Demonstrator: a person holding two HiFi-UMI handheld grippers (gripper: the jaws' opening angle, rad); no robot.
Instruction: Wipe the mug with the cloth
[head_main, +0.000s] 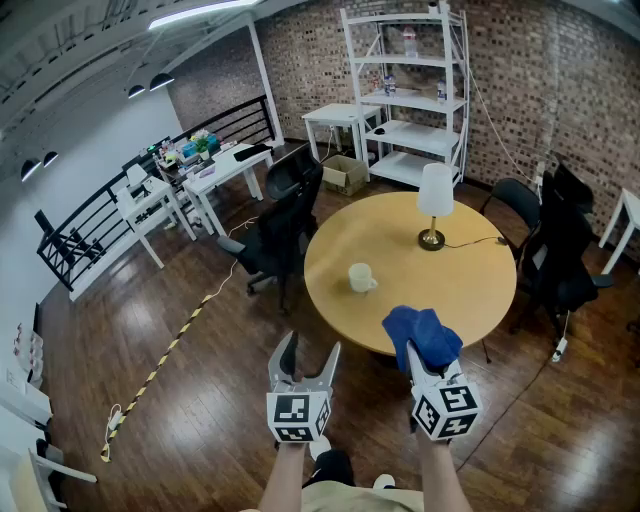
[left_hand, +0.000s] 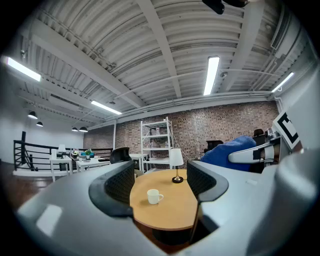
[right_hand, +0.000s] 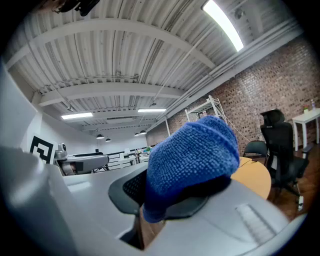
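A white mug (head_main: 361, 277) (left_hand: 154, 196) stands upright on the round wooden table (head_main: 470, 300), left of its middle, handle to the right. My left gripper (head_main: 308, 362) (left_hand: 160, 184) hovers over the floor short of the table's near edge, jaws wide open and empty. The mug shows far off between them in the left gripper view. My right gripper (head_main: 412, 352) (right_hand: 170, 192) is shut on a bunched blue cloth (head_main: 422, 335) (right_hand: 192, 157) (left_hand: 235, 152) at the table's near edge.
A white-shaded table lamp (head_main: 434, 205) stands on the table behind the mug, its cord running right. Black office chairs (head_main: 275, 235) sit at the table's left and others at its right (head_main: 560, 260). White shelving (head_main: 410, 90) lines the brick wall.
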